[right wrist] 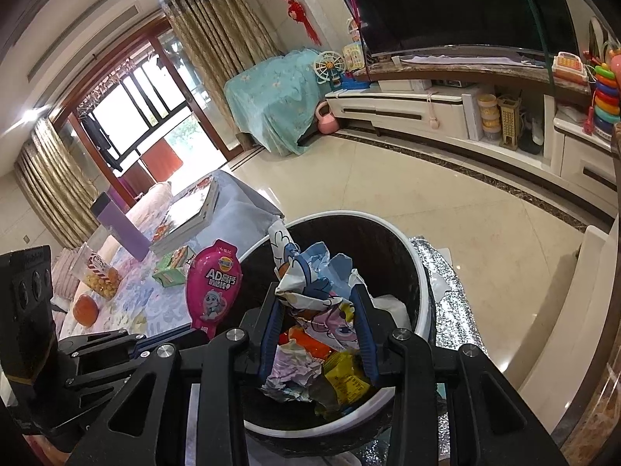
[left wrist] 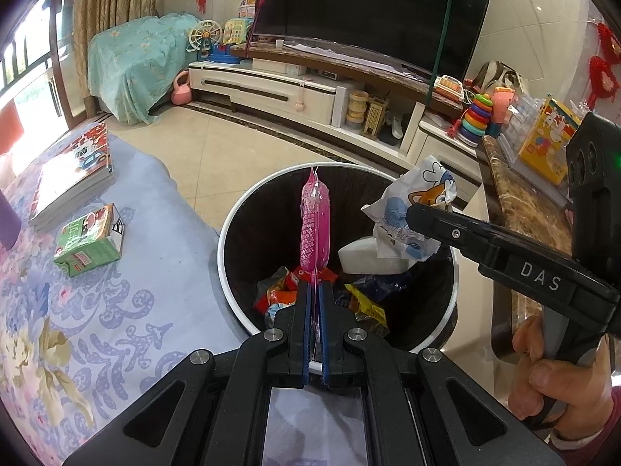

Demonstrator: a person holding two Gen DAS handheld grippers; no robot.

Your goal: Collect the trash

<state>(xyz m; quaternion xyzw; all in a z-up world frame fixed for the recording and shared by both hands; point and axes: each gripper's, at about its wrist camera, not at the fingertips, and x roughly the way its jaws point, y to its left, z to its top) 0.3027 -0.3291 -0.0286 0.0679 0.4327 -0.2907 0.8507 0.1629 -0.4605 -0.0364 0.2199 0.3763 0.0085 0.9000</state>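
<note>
Two pieces of trash are up in the air over the bin [left wrist: 229,229] at once, one per claw, which makes sense since the bin sits right at the edge of the table [left wrist: 163,233] where both hands can reach it. The left claw [left wrist: 315,287] is clenched on the bottom end of a pink pouch [left wrist: 315,221], so the pouch sticks straight up past the fingertips and hangs over the open mouth of the bin; pinching it by the thin sealed end looks like the easy way to grab something that flat. The right claw [right wrist: 320,303] is grasping a crumpled cartoon wrapper [right wrist: 310,275], jaws spread fairly wide around the wad because it's bulky, and it's also right above the bin, toward the far right side of the rim as seen from the left wrist view. Inside the bin there's already a pile: yellow and red snack wrappers [right wrist: 345,380], crumpled paper and something white. My guess is both items are just about ready to be let go, and since they're over the opening and not the rim they should fall in fine, though the light wrapper could cling to the pads. On the table a green carton [left wrist: 87,240], a stack of books [left wrist: 73,178] and a bag of snacks [right wrist: 99,275] sit well apart from the bin; I can't tell which of those counts as trash.
</note>
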